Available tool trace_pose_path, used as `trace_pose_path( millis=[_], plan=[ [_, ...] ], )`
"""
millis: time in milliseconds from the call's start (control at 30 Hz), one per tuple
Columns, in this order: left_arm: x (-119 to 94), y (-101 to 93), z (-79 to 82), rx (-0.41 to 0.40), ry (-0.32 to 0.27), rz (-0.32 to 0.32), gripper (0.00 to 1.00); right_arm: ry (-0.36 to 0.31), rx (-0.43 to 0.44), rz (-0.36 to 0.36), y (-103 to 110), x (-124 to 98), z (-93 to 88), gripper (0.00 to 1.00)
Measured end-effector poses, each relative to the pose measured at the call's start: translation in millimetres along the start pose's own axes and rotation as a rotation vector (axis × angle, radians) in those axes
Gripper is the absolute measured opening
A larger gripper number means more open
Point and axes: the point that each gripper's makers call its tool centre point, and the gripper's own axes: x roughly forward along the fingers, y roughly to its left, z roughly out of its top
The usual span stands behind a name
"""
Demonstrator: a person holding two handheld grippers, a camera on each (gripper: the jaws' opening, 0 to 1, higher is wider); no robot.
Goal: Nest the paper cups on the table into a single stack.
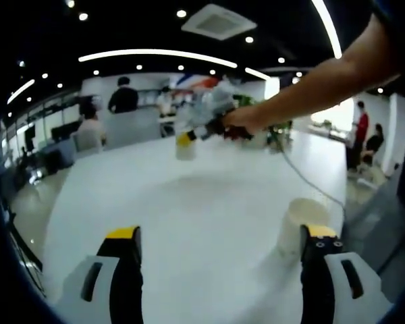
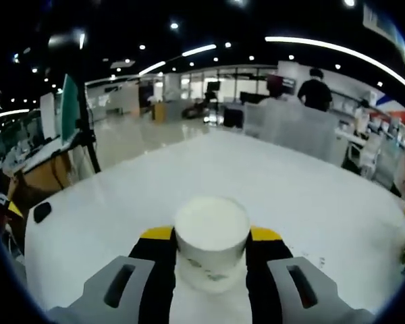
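In the right gripper view my right gripper (image 2: pixel 211 234) is shut on a white paper cup (image 2: pixel 211 233), its yellow-tipped jaws pressed against both sides, above the white table (image 2: pixel 310 189). The left gripper view shows the same right gripper (image 1: pixel 189 138), held by a person's outstretched arm, carrying that cup (image 1: pixel 185 148) over the far middle of the table (image 1: pixel 189 223). My left gripper (image 1: pixel 221 235) is open and wide apart, with nothing between its jaws. A second paper cup (image 1: pixel 298 226) stands on the table just beside its right fingertip (image 1: pixel 318 233).
A thin cable (image 1: pixel 304 179) trails across the table's right side toward its edge. A small black object (image 2: pixel 42 211) lies near the table's left edge. Chairs (image 1: pixel 131 125) and several people stand beyond the far edge.
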Motion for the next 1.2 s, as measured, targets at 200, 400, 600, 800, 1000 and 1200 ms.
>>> trace_pose_path(
  millis=[200,400,600,800,1000,1200],
  plan=[
    [3.0,-0.7,-0.2,-0.016,0.019,-0.014,0.98,-0.013,0.034,-0.010,-3.0,-8.4,20.4,0.37],
    [8.3,5.6,1.9,-0.017,0.035,-0.008,0.98,-0.030,0.012,0.000,-0.3,-16.6,33.6,0.37],
    [12.0,6.9,9.0,-0.002,0.021,-0.012,0.98,-0.036,-0.019,0.018,7.0,-22.1,37.1,0.37],
    [12.8,7.5,14.9,-0.001,0.010,-0.015,0.98,-0.043,-0.013,0.034,15.4,-35.2,36.3,0.37],
    [13.2,6.7,17.7,0.006,0.020,-0.019,0.98,-0.045,-0.026,0.056,25.6,-49.6,32.4,0.37],
    [13.4,5.0,25.8,0.015,0.011,-0.026,0.98,-0.061,-0.035,0.069,35.0,-65.0,35.0,0.37]
  ],
)
